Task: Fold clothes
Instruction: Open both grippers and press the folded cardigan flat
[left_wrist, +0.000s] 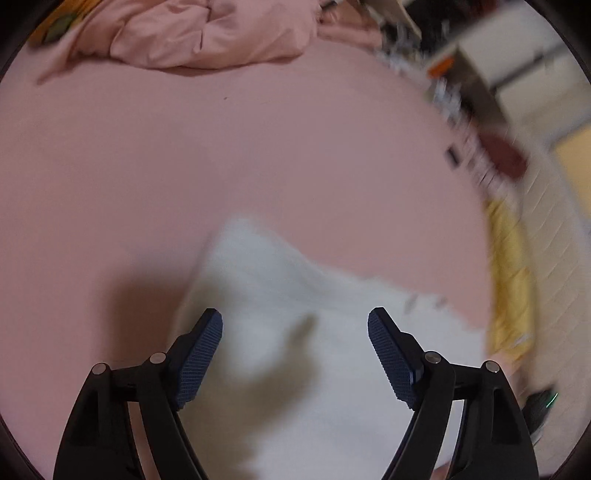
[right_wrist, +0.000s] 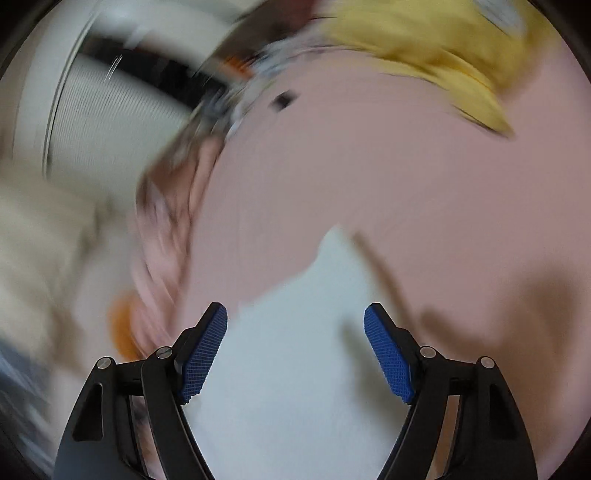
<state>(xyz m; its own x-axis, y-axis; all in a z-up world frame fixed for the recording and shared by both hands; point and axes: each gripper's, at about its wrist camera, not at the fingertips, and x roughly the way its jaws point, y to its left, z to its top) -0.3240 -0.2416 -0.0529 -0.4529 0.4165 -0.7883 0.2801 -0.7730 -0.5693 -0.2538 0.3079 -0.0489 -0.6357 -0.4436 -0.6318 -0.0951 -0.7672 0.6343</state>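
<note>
item: white garment (left_wrist: 295, 350), on the pink bed sheet (left_wrist: 258, 147), at the near edge of the bed below both tongs. both views are smeared by motion, so its kind, seams and fold count cannot be told.

lie: in the left wrist view it spreads from a blunt corner up and left toward the bed's right edge, its long axis running roughly from lower left to right. in the right wrist view the same white garment (right_wrist: 295, 369) narrows to a point aimed up and away from the tongs. whether it is spread flat or already folded over cannot be told; the shape fits either.

left tongs (left_wrist: 295, 354): fingers wide apart, over the cloth, nothing between them.

right tongs (right_wrist: 295, 350): fingers wide apart, over the cloth, nothing between them.

nearby: yellow cloth (right_wrist: 424, 44) at the far side of the sheet, well apart from the white one; crumpled pink bedding (left_wrist: 192, 33) at the far end; cluttered shelves (left_wrist: 480, 55) past the bed's right edge.

risks, as judged: a pinch made at this speed could take one layer only, or take sheet with cloth, dragging the sheet. an uneven grab by the two tongs would skew any fold off the long axis. cloth near the bed edge could slide off.
</note>
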